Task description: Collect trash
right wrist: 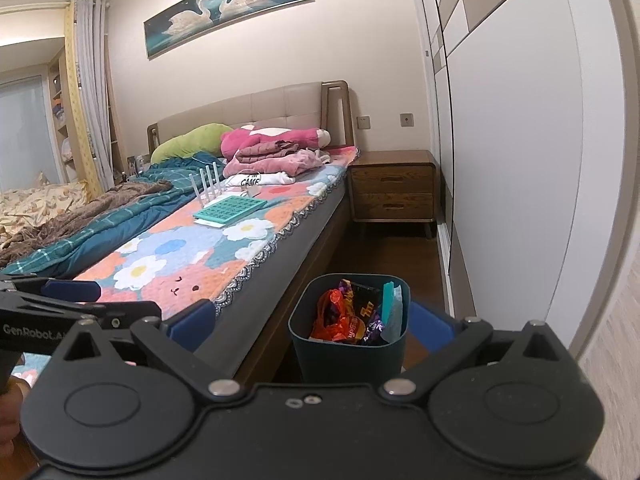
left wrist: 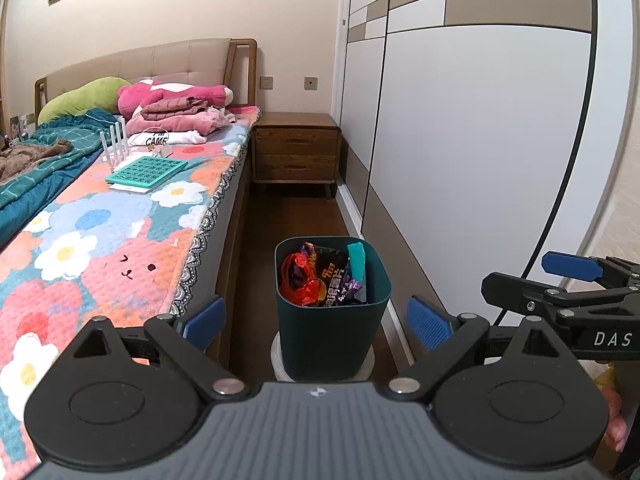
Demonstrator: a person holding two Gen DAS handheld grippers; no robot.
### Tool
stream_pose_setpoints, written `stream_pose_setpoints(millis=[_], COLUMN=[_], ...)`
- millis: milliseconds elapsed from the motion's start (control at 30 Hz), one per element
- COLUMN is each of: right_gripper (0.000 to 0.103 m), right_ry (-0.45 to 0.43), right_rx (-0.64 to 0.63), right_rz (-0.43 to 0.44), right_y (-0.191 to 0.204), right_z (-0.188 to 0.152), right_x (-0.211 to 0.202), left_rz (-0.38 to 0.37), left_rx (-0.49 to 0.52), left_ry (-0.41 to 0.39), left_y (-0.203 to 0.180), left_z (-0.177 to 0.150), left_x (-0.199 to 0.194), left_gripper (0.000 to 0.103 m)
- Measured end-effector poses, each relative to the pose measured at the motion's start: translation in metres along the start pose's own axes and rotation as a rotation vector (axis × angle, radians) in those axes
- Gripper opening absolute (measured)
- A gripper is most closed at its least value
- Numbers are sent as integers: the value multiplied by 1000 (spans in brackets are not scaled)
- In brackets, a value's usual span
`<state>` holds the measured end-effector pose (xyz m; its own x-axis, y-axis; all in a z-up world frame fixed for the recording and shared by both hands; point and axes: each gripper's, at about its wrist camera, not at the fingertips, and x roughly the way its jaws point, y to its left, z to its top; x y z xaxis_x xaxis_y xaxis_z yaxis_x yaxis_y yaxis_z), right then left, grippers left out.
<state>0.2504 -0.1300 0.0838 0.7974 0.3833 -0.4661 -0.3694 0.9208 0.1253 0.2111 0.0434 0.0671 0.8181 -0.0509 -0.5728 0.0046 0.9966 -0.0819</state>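
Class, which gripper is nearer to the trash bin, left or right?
Right, probably. The right gripper has the bin close between its open fingers, with the bin's bottom hidden. The left gripper faces it from farther back, with the floor showing.

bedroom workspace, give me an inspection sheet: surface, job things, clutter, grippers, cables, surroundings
surface: dark wood floor between the bed and the wardrobe; no loose trash seen on it
job's things: dark green bin upright on a pale round base, holding a red wrapper, a black snack bag and a teal packet
clutter: on the bed, a teal grid board, a white router, folded clothes
grippers: left gripper open, empty, the bin seen between its fingers; right gripper open, empty
cables: a thin black line down the wardrobe front, cannot tell if it is a cable
surroundings: wooden nightstand, white wardrobe, swan picture, curtains
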Motion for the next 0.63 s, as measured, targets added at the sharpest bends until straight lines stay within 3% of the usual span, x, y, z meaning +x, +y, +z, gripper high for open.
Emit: stream_pose_setpoints(millis=[367, 633], right_gripper=[103, 103], right_ry=[9, 23], right_rx=[17, 27], right_rz=[-14, -18], right_y=[2, 6], right_z=[-6, -8], right_x=[-2, 0], left_rz=[16, 31], left_rx=[41, 25], left_ry=[-31, -5], left_y=[-5, -2], left_z=[-1, -4], left_x=[-5, 0], left_gripper=[98, 98])
